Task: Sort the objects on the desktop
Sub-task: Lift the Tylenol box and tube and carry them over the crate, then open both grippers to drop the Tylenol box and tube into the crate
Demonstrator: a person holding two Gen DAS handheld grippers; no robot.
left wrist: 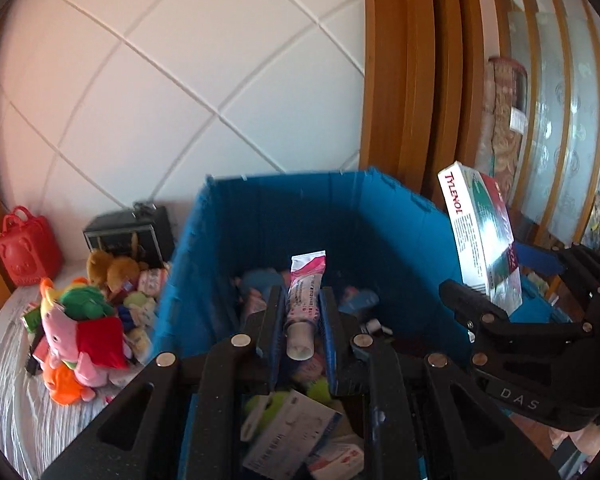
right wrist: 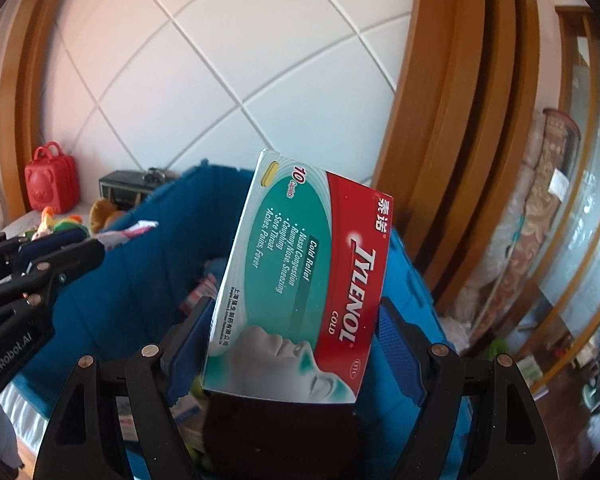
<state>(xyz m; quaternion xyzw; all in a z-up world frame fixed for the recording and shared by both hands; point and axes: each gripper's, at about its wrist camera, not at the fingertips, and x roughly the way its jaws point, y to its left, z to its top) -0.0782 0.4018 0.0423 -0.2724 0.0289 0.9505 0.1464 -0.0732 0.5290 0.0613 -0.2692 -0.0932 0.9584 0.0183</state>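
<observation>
1. Blue bin [left wrist: 228, 248]: one, beneath both grippers.
2. One pink-and-white tube [left wrist: 304, 300], pinched by the left gripper [left wrist: 300, 320], long axis pointing away, cap toward the camera.
3. One Tylenol box [right wrist: 300, 280], clamped upright in the right gripper [right wrist: 296, 344], leaning slightly right.

Readable print on the medicine carton and on the two black grippers

The green, red and white cardboard medicine box [right wrist: 296, 280] carries "TYLENOL" in white on its red band with "COLD" beside it, two Chinese characters at the band's upper end, "10 Caplets" near a yellow pill shape, then "Cold Relief", "Nasal Congestion", "Runny Nose Sneezing", "Sore Throat" and "Aches Pains Fever" on the green oval, with a line of small Chinese print below; its white side panel [left wrist: 454, 196] repeats "TYLENOL" in red. The black plastic left gripper [right wrist: 8, 356] bears "GenRobot.AI"; the black plastic right gripper [left wrist: 520, 398] bears "DAS". Print on the pink and white tube [left wrist: 303, 300] is too small to read
</observation>
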